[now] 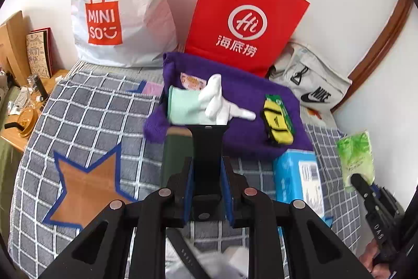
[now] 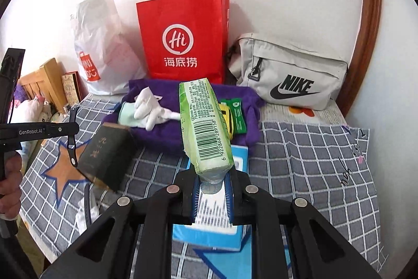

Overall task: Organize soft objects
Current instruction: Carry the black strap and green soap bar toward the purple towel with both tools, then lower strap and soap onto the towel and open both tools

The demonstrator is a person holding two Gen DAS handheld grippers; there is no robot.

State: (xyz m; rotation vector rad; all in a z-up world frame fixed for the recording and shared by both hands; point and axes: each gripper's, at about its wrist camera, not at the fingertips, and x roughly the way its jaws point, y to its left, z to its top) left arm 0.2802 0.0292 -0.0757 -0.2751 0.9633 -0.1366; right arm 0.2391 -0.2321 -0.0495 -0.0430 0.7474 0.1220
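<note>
While the right claw (image 2: 212, 181) pinches the green tissue pack (image 2: 205, 127) above the blue box (image 2: 209, 229), the left claw (image 1: 207, 174) clamps a dark book (image 2: 107, 153); white gloves (image 1: 216, 101) lie at twelve o'clock on the purple cloth (image 1: 243, 96).

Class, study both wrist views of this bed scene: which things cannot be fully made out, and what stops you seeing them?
- Blue box, right wrist view: the right gripper and its green tissue pack cover its label.
- Dark book, left wrist view: the left gripper holding it hides most of it.
- White items, left wrist view: blurred, cut off by the bottom edge.
- Desk clutter: too small to identify.
</note>
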